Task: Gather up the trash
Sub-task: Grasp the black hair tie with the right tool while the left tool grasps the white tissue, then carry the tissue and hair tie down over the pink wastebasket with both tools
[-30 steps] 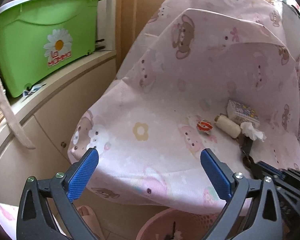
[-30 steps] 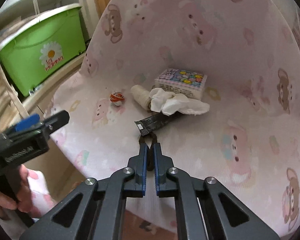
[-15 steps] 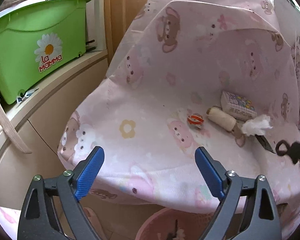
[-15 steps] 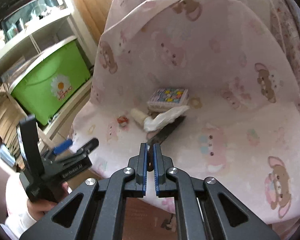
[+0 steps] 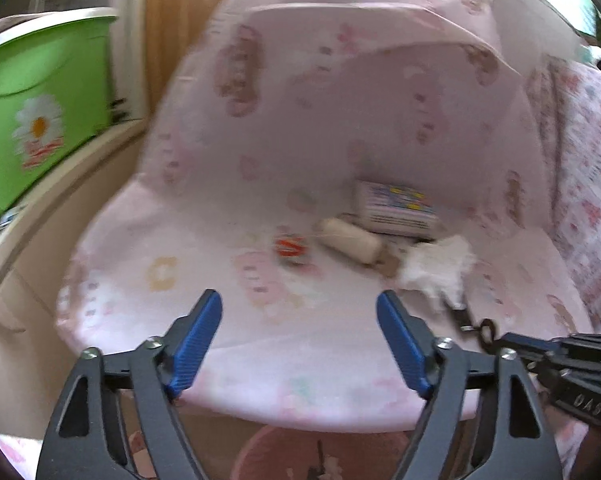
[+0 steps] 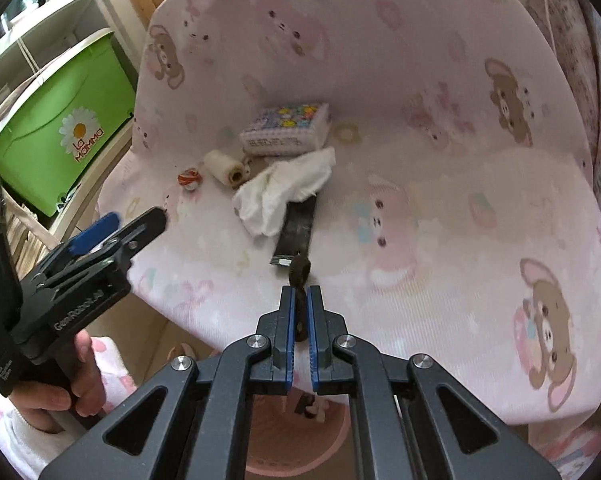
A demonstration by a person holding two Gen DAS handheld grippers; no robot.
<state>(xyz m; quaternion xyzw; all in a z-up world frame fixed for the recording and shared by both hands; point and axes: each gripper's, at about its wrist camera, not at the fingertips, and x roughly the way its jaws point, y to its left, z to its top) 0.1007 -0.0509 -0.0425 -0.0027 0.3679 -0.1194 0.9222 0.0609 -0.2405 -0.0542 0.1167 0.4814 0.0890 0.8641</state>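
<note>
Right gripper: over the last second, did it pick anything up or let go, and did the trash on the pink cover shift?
The right gripper stays shut on the same small dark loop, with no new grasp or release; it pulled back, then came in again near the black wrapper. The left gripper kept its jaws open and edged closer. The tissue, roll, candy and patterned packet look unmoved.

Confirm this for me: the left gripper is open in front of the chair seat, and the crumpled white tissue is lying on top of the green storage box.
Not quite. The left gripper is open in front of the seat, but the crumpled white tissue lies on the pink seat cover, partly over a dark wrapper, not on the green storage box. The right wrist view shows this clearly.
</note>
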